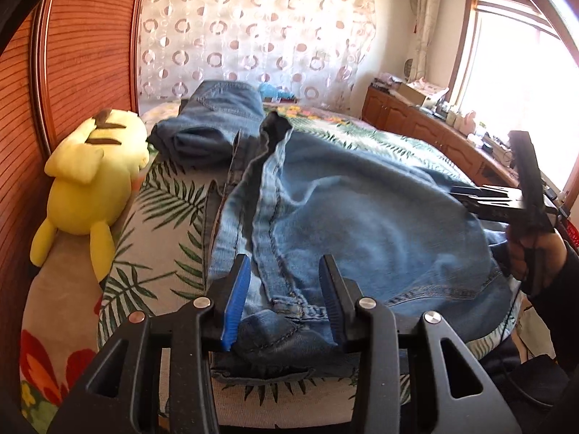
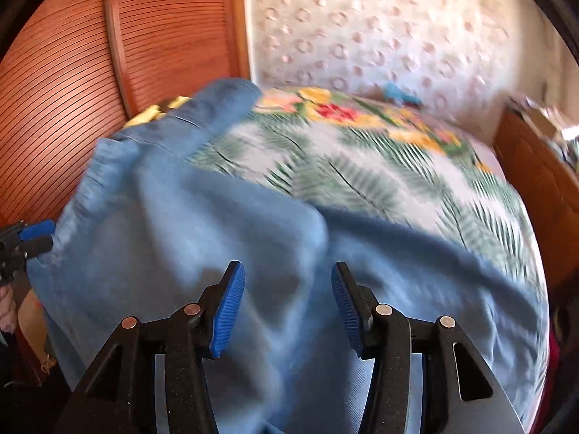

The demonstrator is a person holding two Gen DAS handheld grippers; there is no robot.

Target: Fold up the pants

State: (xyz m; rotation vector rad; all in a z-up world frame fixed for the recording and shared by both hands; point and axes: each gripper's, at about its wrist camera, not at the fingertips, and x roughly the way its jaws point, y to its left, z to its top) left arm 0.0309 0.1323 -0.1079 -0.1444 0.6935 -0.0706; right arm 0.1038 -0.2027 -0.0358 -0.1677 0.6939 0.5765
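Room: a bedroom with a slatted wooden headboard [image 1: 90,54], a circle-patterned curtain [image 1: 253,36] behind the bed and a bright window over a wooden cabinet [image 1: 416,123] on the right.
Surface: a bed [image 1: 163,199] under a palm-leaf and flower print cover; the work is done on it, so the cloth has a broad soft support.
Pants: light blue jeans [image 1: 362,217] lie spread across the near half of the bed, one seam ridge standing up along the middle, probably because the cloth is bunched, not yet smoothed flat.
Left gripper [image 1: 286,300]: jaws stand well apart, astride the seam and waistband end; nothing is pinched, though denim lies between them. In the right wrist view it appears at the left edge [image 2: 34,237], at the side edge of the jeans, and there I cannot tell its grip.
Right gripper [image 2: 287,307]: jaws wide open above the denim, holding nothing; this view is smeared by motion blur. In the left wrist view it sits at the far right [image 1: 485,199], at the opposite edge of the jeans.
Reason for the hold: one tool at each side suits taking both edges to bring one half over the other, in my judgement.
Folded jeans [image 1: 213,123]: a darker pair lies near the headboard, set aside.
Plush toy [image 1: 90,177]: yellow, lying along the bed's left edge, apart from the light jeans.
Progress: early, I judge; no neat fold shows.
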